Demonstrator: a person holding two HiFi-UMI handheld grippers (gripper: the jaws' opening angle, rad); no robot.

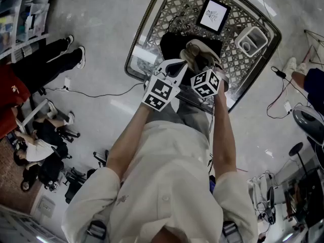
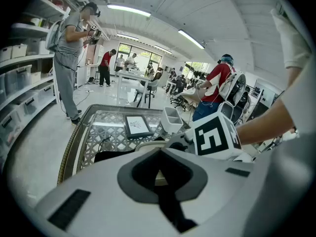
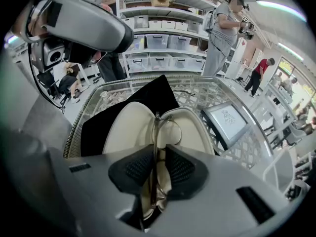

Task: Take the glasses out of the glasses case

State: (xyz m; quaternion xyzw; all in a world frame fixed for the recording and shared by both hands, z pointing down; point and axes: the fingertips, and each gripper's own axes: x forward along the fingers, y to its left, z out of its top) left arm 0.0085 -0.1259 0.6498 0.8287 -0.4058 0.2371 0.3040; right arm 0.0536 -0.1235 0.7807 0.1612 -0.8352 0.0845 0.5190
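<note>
The cream glasses case (image 3: pixel 126 130) lies open on a black cloth (image 3: pixel 106 117), on a table with a metal lattice top (image 1: pixel 177 6). Thin metal-framed glasses (image 3: pixel 168 127) stand on edge over the open case, and my right gripper (image 3: pixel 157 169) is shut on their frame. In the head view both grippers meet over the case (image 1: pixel 200 52), the right gripper (image 1: pixel 201 67) next to the left gripper (image 1: pixel 178 69). The left gripper (image 2: pixel 159 154) looks shut on the case's rim (image 2: pixel 145 144), and cream shows between its pads.
A framed picture (image 1: pixel 213 15) and a white box (image 1: pixel 251 39) sit on the far part of the table. The gold table rim (image 1: pixel 132 49) runs along the left. People stand and sit around the room, with shelves (image 3: pixel 158 38) behind and cables on the floor.
</note>
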